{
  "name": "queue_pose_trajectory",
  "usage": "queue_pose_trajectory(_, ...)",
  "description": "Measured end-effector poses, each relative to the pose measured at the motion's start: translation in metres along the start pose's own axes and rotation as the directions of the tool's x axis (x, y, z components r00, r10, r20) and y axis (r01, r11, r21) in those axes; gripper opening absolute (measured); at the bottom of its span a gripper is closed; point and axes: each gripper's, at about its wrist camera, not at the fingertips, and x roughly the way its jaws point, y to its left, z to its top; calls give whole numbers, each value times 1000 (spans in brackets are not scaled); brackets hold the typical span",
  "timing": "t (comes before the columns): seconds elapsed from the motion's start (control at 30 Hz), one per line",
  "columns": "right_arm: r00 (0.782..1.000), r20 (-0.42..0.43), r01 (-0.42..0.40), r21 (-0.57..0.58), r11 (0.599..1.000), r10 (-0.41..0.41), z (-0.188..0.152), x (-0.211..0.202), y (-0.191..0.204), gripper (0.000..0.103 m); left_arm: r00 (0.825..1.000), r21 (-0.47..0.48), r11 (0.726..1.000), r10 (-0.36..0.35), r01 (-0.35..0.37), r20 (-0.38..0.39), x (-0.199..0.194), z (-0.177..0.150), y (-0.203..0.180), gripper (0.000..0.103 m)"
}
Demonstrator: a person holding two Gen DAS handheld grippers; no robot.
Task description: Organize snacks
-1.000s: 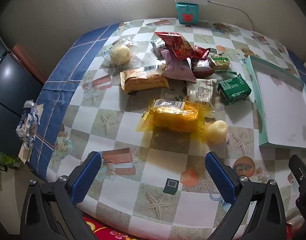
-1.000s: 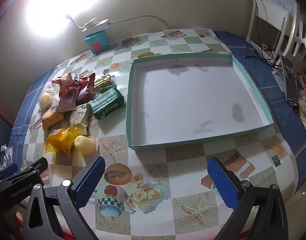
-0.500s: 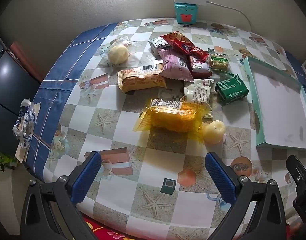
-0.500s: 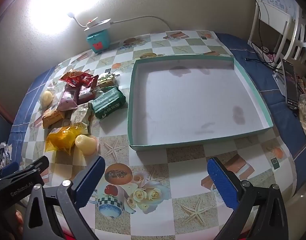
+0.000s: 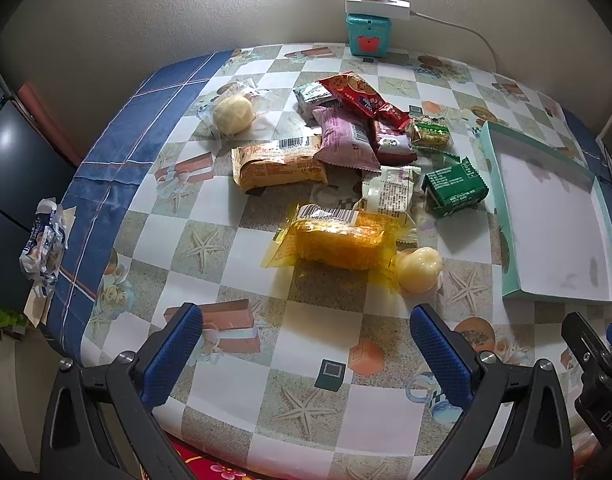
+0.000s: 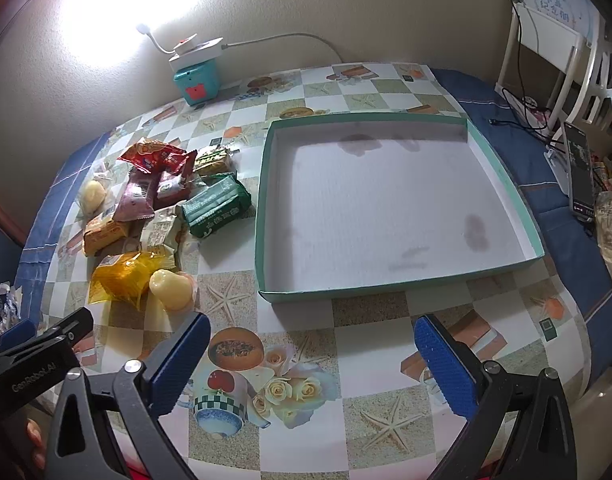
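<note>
Several wrapped snacks lie in a loose pile on the table: a yellow pack, a pale jelly cup, a green pack, an orange bar, a pink pack, a red pack and a round pale bun. To their right sits a shallow teal box with nothing inside. My left gripper hangs open over the near table edge, short of the yellow pack. My right gripper is open too, in front of the box's near wall.
A teal cube with a white power strip on top stands against the back wall. A crumpled wrapper hangs at the table's left edge. A phone and cables lie at the far right, beside a white chair.
Both views have crept slightly back and up from the table. The snacks and the box have not moved. Both grippers stay open.
</note>
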Motion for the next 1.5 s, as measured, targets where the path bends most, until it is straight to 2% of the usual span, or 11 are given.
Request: queue_pose_trajectory(1.5,1000,4,5,-3,1000,-5,1,-1,-1,103,1000,-7,1000,-16,16,3,-1,0,2,103)
